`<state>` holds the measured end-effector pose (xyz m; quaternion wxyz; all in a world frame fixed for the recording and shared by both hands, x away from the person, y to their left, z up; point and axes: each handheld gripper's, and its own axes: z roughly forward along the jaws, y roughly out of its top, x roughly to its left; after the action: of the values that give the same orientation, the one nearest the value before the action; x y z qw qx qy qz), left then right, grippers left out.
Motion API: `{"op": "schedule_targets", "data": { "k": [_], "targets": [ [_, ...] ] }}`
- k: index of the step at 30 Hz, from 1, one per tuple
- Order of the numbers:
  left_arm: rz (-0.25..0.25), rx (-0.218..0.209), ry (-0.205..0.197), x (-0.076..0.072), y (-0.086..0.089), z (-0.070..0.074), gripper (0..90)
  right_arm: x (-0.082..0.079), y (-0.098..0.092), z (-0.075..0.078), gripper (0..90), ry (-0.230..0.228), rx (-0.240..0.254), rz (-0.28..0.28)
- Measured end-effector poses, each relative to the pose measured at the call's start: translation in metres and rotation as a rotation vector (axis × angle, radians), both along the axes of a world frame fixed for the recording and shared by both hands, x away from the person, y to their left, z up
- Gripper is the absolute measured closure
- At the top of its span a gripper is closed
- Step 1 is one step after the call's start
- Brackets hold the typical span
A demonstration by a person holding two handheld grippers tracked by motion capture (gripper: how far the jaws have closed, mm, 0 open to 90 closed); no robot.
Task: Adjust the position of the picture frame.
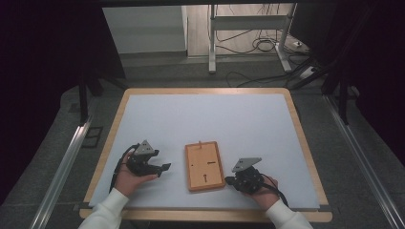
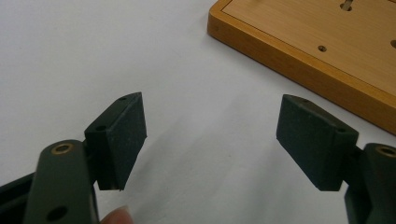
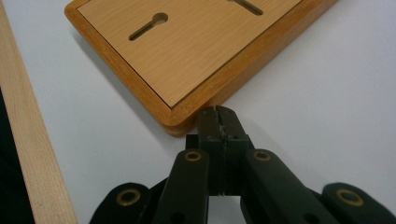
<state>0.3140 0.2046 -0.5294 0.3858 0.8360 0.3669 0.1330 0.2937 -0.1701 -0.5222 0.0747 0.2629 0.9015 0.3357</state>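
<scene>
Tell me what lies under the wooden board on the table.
The wooden board lies flat on the white table surface, between the open left gripper and the shut right gripper. Through its slots only dark shows; whatever is beneath the board itself is covered.

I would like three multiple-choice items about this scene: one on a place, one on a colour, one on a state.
1. Where does the wooden board lie?
A. between the two grippers
B. at the table's far edge
C. on the floor

2. What colour is the table surface?
A. green
B. white
C. red

3. How are the grippers?
A. both open
B. both shut
C. left gripper open, right gripper shut

Key: 1 A, a gripper sits on each side of it; 2 B, the sheet is white; 3 C, left jaws stand apart, right jaws meet.
</scene>
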Motion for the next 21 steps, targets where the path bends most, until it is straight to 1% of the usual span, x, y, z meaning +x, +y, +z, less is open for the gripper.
{"op": "schedule_targets", "data": {
  "k": [6,10,11,21],
  "targets": [
    [-0.002,0.000,0.000,0.000,-0.001,0.000,23.7,-0.001,0.001,0.000,89.9,-0.007,-0.004,-0.004],
    [-0.003,0.000,0.003,0.000,-0.001,0.000,23.7,-0.004,0.004,0.000,89.9,-0.008,-0.004,0.007],
    [-0.004,0.000,0.004,0.000,-0.001,0.000,23.7,-0.005,0.005,0.000,89.9,-0.002,-0.002,0.012],
    [-0.004,0.005,0.004,0.000,-0.002,-0.001,23.7,-0.009,0.012,-0.001,89.9,0.003,-0.001,0.024]
  ]
}}
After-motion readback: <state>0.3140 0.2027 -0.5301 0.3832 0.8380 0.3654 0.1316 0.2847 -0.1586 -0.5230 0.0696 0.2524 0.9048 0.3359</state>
